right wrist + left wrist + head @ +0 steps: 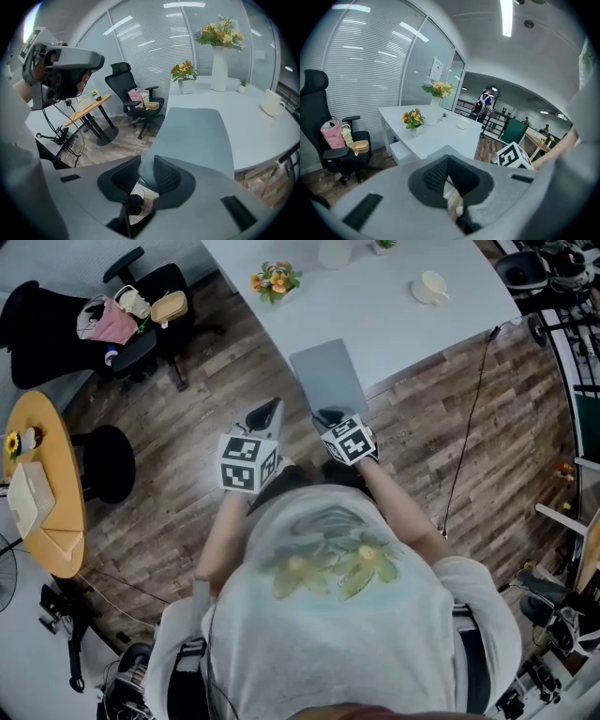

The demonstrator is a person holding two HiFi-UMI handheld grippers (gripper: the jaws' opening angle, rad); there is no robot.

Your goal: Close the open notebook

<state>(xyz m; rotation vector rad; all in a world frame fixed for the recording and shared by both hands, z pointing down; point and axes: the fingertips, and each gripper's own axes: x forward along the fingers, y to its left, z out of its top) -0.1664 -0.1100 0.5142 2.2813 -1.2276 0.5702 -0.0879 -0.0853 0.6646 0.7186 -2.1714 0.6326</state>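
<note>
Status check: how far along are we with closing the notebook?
Done: the flat grey notebook lies closed on the white table, cover down. In hand: the right gripper holds its near corner between its jaws. Remaining: let go and withdraw; the left gripper is shut and empty.

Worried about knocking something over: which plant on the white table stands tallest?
The bouquet in the slim white vase; it rises well above the low pot of orange flowers beside it and the tiny green plant.
</note>
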